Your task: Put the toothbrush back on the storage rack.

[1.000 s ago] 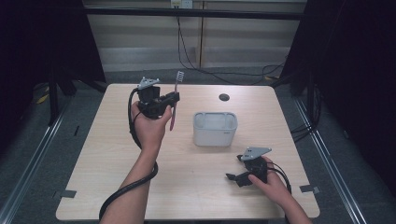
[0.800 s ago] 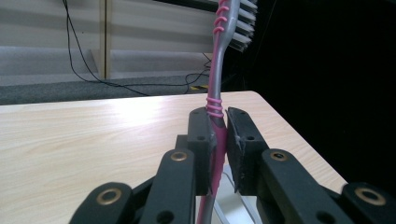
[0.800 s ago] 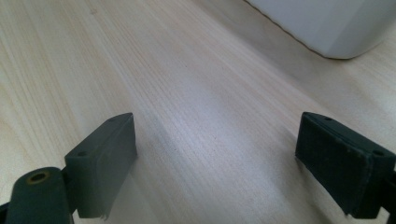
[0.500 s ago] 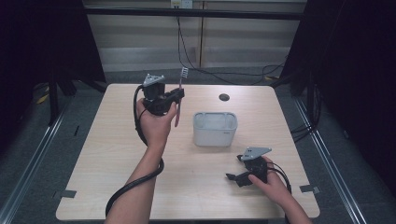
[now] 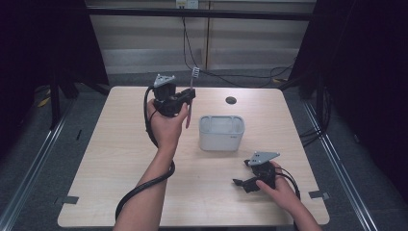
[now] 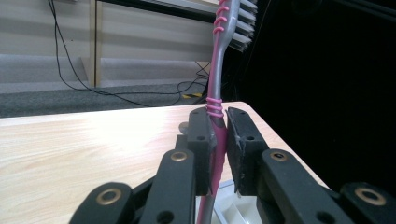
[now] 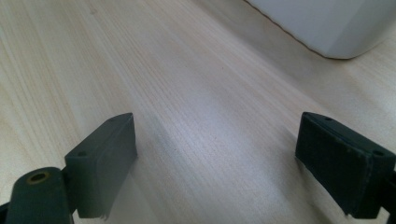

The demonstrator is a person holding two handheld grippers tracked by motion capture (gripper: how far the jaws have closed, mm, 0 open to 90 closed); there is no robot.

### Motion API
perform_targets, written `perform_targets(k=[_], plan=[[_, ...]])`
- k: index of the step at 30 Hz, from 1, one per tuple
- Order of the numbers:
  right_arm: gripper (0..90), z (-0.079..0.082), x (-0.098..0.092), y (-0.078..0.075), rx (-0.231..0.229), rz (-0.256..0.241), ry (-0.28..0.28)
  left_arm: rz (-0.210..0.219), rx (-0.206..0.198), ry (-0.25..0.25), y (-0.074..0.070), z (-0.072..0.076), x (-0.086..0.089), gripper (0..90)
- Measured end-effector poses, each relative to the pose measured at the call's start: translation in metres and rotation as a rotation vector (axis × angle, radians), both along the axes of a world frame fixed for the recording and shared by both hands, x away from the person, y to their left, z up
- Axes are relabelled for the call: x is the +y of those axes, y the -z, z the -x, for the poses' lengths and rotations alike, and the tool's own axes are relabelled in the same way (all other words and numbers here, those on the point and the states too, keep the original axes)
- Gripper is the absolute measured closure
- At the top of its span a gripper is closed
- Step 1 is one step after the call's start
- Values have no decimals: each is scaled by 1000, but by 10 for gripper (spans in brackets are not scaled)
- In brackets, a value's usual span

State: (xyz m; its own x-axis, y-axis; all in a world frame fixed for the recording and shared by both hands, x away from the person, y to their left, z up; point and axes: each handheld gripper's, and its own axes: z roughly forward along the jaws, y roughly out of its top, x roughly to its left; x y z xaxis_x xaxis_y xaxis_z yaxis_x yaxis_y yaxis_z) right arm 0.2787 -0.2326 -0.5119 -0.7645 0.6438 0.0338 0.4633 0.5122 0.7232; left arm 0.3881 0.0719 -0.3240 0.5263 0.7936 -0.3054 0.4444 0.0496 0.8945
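From above, I hold my left gripper [image 5: 188, 96] raised left of the bin [image 5: 222, 133], pinching the toothbrush [image 5: 190, 98] upright, bristles up, probably to lower it in handle first. Its own view shows the jaws pressed on the pink handle [image 6: 215, 135], whose lower end is cut off. My right gripper [image 7: 224, 163] rests spread and empty on the table [image 7: 187, 93], bin corner [image 7: 327, 28] beyond.

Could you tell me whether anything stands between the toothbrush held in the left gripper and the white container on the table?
Nothing visible does. The left gripper holds the toothbrush upright above the table, left of the white container, and the space between them is open.
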Motion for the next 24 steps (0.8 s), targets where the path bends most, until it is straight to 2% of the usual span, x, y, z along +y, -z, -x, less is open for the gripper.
perform_targets(k=[6, 11, 24], plan=[[118, 0, 0, 0, 0, 0, 0, 18, -6, 2, 2, -3, -5, 804], [118, 0, 0, 0, 0, -1, 1, 34, 6, 5, 5, -7, -10, 804], [118, 0, 0, 0, 0, -1, 1, 34, 9, 9, 11, -12, -16, 804]])
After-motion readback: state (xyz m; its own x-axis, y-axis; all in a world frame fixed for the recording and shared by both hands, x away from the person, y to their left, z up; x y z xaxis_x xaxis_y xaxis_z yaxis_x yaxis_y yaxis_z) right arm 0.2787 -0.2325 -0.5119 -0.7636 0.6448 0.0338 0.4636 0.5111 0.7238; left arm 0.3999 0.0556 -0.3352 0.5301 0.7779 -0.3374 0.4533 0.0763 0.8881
